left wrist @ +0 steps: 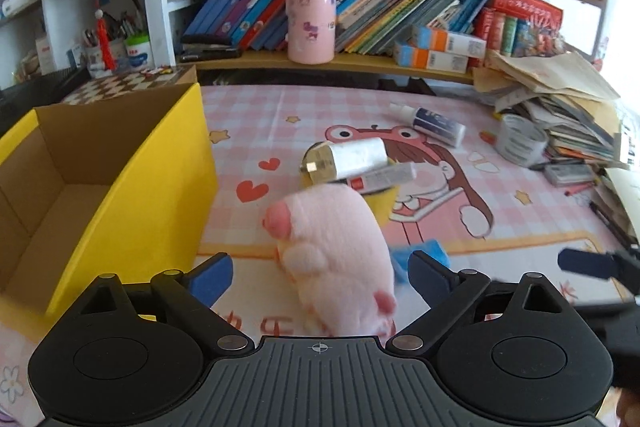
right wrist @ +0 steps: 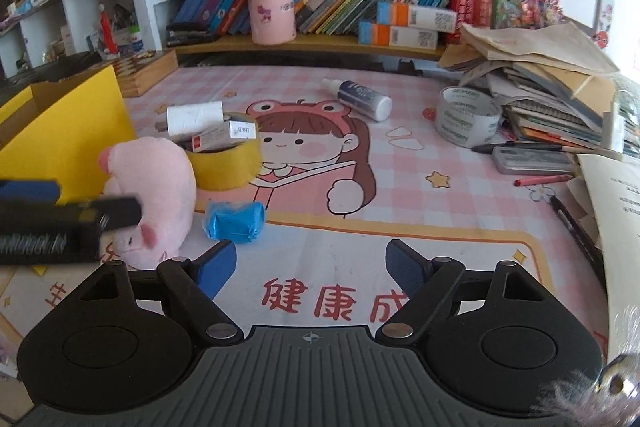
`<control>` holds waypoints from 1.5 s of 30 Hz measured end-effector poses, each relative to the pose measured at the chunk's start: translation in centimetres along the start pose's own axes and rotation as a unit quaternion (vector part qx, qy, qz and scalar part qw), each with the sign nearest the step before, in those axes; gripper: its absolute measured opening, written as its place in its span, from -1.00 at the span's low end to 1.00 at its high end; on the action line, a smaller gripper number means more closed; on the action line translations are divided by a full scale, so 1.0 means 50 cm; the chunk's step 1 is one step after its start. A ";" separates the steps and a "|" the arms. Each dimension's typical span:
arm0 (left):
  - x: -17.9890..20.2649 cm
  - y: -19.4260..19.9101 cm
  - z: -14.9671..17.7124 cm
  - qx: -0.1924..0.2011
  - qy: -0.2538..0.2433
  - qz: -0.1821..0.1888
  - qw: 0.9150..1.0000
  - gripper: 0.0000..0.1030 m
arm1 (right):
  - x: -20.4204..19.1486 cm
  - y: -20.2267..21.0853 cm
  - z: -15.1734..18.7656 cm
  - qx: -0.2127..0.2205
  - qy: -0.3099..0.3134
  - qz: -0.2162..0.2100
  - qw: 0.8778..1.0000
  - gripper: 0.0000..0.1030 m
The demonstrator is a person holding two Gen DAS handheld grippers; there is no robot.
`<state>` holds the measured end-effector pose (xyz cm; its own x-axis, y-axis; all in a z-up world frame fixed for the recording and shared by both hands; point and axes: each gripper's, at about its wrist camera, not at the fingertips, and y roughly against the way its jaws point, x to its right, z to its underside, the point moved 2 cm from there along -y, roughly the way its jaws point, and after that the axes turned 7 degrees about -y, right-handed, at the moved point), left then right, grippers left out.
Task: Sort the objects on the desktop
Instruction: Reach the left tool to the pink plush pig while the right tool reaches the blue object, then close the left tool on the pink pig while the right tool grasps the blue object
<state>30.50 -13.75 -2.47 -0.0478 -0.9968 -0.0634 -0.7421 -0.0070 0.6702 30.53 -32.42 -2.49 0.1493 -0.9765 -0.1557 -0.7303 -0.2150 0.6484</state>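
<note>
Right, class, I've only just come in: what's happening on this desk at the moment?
A person is sorting the desk with a two-finger gripper in each hand. The left gripper is open around a pink plush pig toy lying beside an open yellow cardboard box; its pads don't yet press it. The right gripper is open and empty above the mat, near a crumpled blue wrapper. A yellow tape roll holding small boxes waits behind.

Black left gripper (left wrist: 318, 277), right gripper (right wrist: 310, 265); blue jaws, silver screws.
</note>
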 end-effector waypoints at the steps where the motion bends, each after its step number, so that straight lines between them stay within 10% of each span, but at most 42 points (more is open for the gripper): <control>1: 0.001 -0.011 -0.005 -0.004 0.000 0.002 1.000 0.87 | -0.001 -0.007 -0.002 -0.003 0.003 -0.004 1.000 0.58; 15: 0.002 -0.098 -0.015 -0.050 0.017 0.018 0.998 0.19 | -0.040 -0.093 -0.019 -0.031 0.044 -0.059 0.997 0.46; 31: -0.024 0.049 0.009 -0.021 0.048 0.012 0.999 0.18 | -0.082 -0.153 -0.023 -0.053 0.084 -0.091 0.991 -0.17; 45: -0.028 0.102 0.054 -0.006 0.068 0.037 0.997 0.18 | -0.055 -0.110 -0.028 -0.036 0.064 -0.075 0.995 -0.23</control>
<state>24.98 -12.17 -0.99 -0.0105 -0.9961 0.0872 -0.7312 0.0671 0.6789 35.07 -28.60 -4.61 0.3392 -0.9266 -0.1620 -0.6452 -0.3545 0.6767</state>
